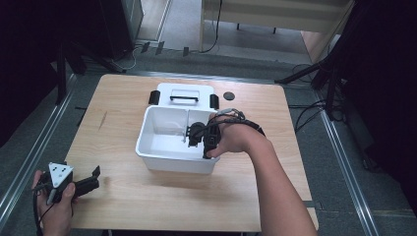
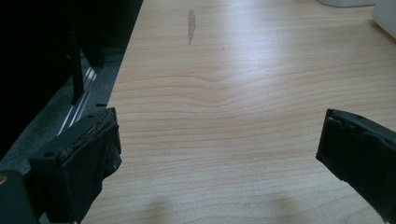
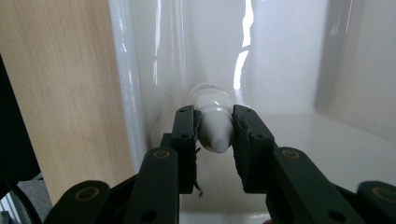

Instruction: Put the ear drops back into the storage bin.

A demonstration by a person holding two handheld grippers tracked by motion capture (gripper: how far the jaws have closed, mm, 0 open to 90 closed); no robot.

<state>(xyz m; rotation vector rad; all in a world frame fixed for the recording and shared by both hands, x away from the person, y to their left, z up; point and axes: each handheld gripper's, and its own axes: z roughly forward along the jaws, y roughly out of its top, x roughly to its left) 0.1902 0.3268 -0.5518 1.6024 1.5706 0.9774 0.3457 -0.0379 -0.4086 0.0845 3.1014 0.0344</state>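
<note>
1. Your right gripper has its jaws closed tight on a small white plastic bottle, pinching it by its tapered cap end; the rounder body pokes out beyond the pads toward the bin wall.
2. That bottle sits inside the white rectangular plastic bin at the middle of the pale wooden table, low in the bin's right half, close to the wall at about 9 o'clock in the right gripper view.
3. Judge it light and stiff, with a smooth, glossy skin. It is likely slippery, and the cone-shaped cap could squirt out of the pads. A hold on the straight body would be surer.
4. Edges: the bin's walls rise all round your right hand. The inner floor looks bare, so there is room toward 3 o'clock.
5. The white lid with a black handle lies touching the bin's far side at 12 o'clock; a small dark round disc lies near it at 1 o'clock.
6. Your left gripper rests at 7 o'clock near the table's front left corner, jaws wide apart and holding nothing, well apart from the bin. Open wood lies ahead of it.
</note>
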